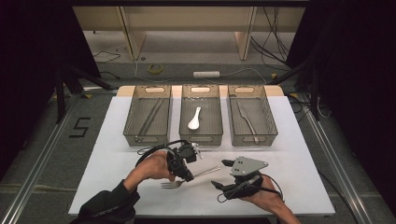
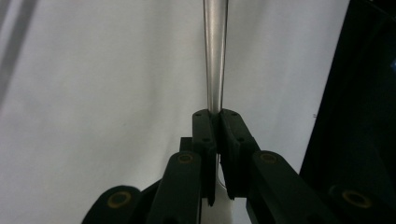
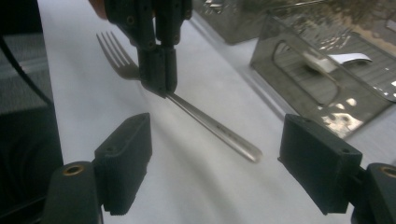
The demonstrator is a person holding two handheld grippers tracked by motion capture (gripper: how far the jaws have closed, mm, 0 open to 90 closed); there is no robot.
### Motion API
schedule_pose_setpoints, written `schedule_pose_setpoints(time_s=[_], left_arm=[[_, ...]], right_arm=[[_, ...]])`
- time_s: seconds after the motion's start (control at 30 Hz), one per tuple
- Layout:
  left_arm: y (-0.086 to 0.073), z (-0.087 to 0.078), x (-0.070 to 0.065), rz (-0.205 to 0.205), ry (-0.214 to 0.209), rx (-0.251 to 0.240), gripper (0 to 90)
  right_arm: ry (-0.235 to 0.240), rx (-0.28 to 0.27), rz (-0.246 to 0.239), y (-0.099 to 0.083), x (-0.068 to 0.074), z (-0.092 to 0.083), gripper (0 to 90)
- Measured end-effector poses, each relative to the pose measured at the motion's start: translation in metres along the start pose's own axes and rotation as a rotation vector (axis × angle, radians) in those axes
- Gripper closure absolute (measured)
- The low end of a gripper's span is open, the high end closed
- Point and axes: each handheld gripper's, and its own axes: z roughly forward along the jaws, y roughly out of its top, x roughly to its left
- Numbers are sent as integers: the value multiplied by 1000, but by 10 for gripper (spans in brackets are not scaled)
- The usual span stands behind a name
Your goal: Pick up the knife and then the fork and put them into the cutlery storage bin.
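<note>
Your left gripper (image 1: 187,173) clamps the fork (image 1: 173,184) mid-handle; your right gripper (image 3: 215,165) gapes wide, empty, at its three o'clock, ready to take the free handle end.

A grey floor (image 1: 42,135) with loose cables (image 1: 271,44) surrounds the white table (image 1: 116,158), dark curtains (image 1: 28,56) alongside.

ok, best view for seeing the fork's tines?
Right gripper view: the fork shows tines and handle, clamped near its neck by the left gripper. High view shows the tines small; left gripper view shows the handle, no tines.
</note>
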Motion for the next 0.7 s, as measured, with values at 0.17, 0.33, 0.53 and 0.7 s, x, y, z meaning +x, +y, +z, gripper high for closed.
schedule_pose_setpoints(time_s=[0.17, 0.33, 0.53, 0.7], left_arm=[[5, 3, -7, 23, -3, 27, 847], [8, 3, -12, 40, -15, 38, 847], [12, 3, -17, 57, -23, 52, 847], [15, 1, -22, 70, -28, 58, 847]], right_arm=[[4, 64, -98, 2, 9, 14, 271], [9, 107, -178, 3, 16, 23, 317], [9, 136, -240, 4, 21, 29, 393], [19, 160, -282, 4, 24, 34, 458]])
